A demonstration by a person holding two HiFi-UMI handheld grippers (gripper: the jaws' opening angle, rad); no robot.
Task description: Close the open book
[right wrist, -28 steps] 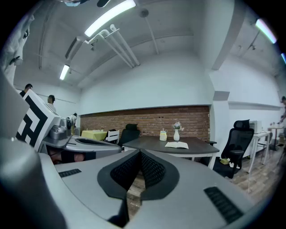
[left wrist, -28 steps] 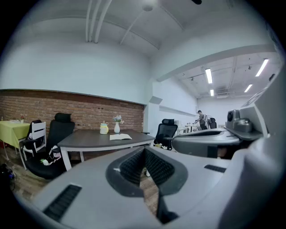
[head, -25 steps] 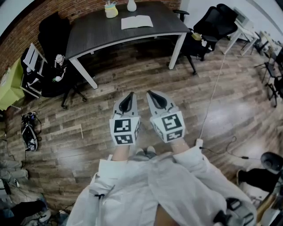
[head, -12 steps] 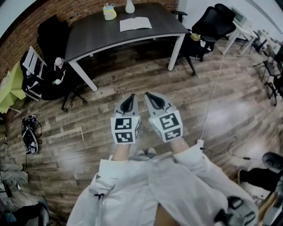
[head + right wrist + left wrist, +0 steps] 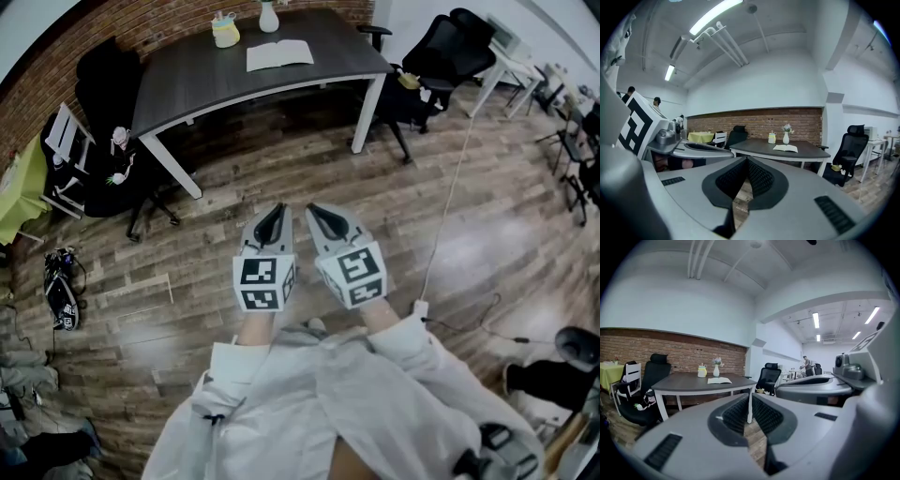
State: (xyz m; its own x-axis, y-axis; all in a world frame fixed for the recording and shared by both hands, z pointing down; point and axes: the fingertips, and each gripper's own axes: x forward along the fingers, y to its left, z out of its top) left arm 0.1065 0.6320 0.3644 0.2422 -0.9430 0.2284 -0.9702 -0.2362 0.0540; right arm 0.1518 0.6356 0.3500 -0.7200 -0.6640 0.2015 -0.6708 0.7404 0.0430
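Observation:
An open book [image 5: 279,55] lies flat on a dark desk [image 5: 187,80] far ahead of me; it also shows in the left gripper view as the book [image 5: 719,380] and in the right gripper view as the book [image 5: 785,148]. My left gripper [image 5: 273,210] and right gripper [image 5: 314,211] are held side by side over the wooden floor, well short of the desk. Both are shut with nothing between the jaws. In their own views the left gripper [image 5: 749,413] and right gripper [image 5: 746,176] point roughly level toward the desk.
On the desk behind the book stand a yellow cup [image 5: 225,30] and a white vase [image 5: 268,17]. Black office chairs stand at the desk's left [image 5: 112,122] and right [image 5: 441,56]. A cable [image 5: 450,197] runs across the floor at the right. Bags lie at the far left [image 5: 61,291].
The desk and book have slid up and left in the head view as I came closer. Both grippers stay shut and side by side.

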